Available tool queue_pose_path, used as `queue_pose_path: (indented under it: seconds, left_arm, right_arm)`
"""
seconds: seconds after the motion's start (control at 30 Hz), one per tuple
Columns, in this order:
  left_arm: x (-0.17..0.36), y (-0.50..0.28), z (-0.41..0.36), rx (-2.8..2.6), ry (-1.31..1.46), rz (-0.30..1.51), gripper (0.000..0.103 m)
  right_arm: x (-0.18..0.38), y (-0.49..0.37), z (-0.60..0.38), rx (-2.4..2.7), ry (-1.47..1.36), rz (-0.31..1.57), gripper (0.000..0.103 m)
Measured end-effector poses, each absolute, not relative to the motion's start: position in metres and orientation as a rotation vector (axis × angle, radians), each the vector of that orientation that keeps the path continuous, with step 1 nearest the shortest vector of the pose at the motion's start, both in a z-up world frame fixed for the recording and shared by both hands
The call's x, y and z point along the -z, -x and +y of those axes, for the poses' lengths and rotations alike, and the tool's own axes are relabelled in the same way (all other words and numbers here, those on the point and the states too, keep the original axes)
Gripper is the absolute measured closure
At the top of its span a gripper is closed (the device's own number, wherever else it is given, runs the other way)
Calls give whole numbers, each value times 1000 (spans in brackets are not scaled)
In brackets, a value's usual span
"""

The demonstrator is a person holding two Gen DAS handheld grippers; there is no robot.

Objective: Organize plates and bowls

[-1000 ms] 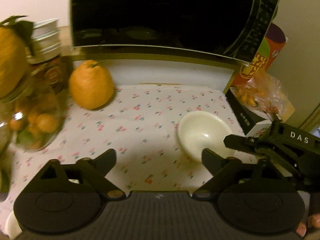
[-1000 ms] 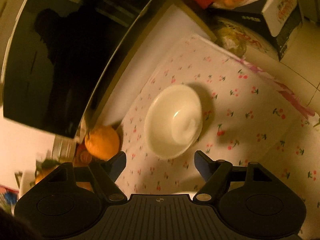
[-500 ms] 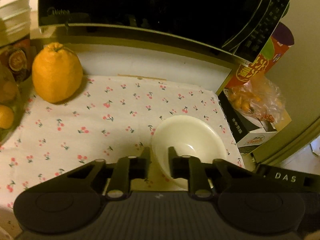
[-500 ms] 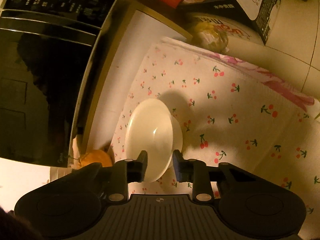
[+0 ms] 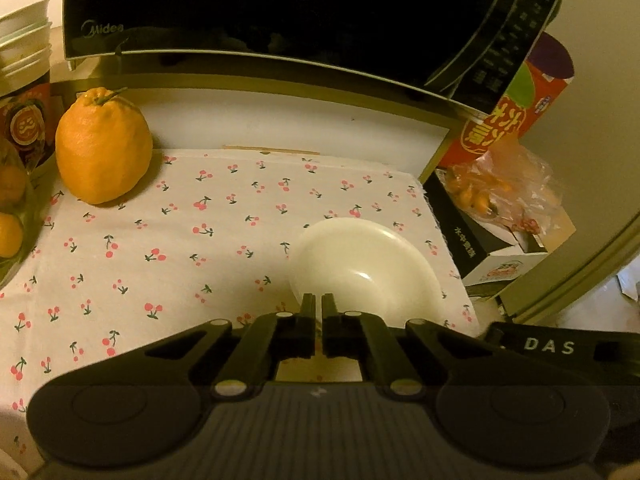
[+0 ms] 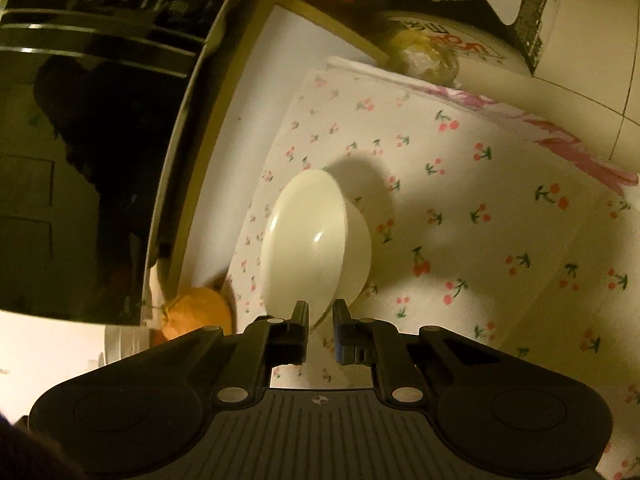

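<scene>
— Start with the left wrist view. What do you count?

— One white bowl (image 5: 360,264) on the cherry-print cloth (image 5: 180,240), near the cloth's right edge. One big orange citrus (image 5: 102,146) at the cloth's far left corner. One microwave (image 5: 280,12) along the back, and a stack of paper cups (image 5: 24,44) at far left. A bag of small orange fruit (image 5: 500,188) sits on a dark box (image 5: 468,240) just off the right edge.

— And the tongs?

— The left gripper (image 5: 318,308) has its fingers pressed together, and they meet right at the bowl's near rim. Whether the rim is pinched between them I cannot tell from here. A black bar marked DAS (image 5: 560,346), part of the other tool, pokes in at the right.

— Now the right wrist view.

— The same single bowl (image 6: 316,240), seen tilted, its outer wall showing. The right gripper (image 6: 320,312) is closed onto the bowl's rim, which passes between the two fingers.

— Anything only this view gives?

— A pink printed border (image 6: 560,136) on the cloth's far side, and a person's dark reflection in the microwave door (image 6: 80,160). The citrus (image 6: 196,312) shows only partly here, and the cups not at all.
</scene>
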State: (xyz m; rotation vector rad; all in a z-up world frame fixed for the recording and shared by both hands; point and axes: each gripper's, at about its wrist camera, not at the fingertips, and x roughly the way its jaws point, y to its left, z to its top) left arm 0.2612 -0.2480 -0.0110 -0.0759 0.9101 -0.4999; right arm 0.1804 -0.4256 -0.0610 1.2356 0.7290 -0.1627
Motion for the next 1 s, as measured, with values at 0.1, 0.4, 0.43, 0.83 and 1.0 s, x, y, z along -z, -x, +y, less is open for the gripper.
queue_pose_path:
  seconds: [0.1,0.4,0.43,0.83,1.0]
  left_arm:
    - [9,-258,-250,499,60,907,101]
    - [7,-261,-243,494,89,848,57]
    - [7,-262,-243,489,87,838,57]
    - [30,-282,-256,504,79,863,97]
    - [27,-283,-246,506,109,858,98]
  right_arm:
    - [59,-179,-425,161,-1235,724,91]
    - [66,-172,-442,213,-1265,708,70]
    - [67,-172,-443,218,-1262,700,70]
    - [75,-180,-445,290,-1202,650,87]
    - [70,-182,-444,278,-1188,648,91]
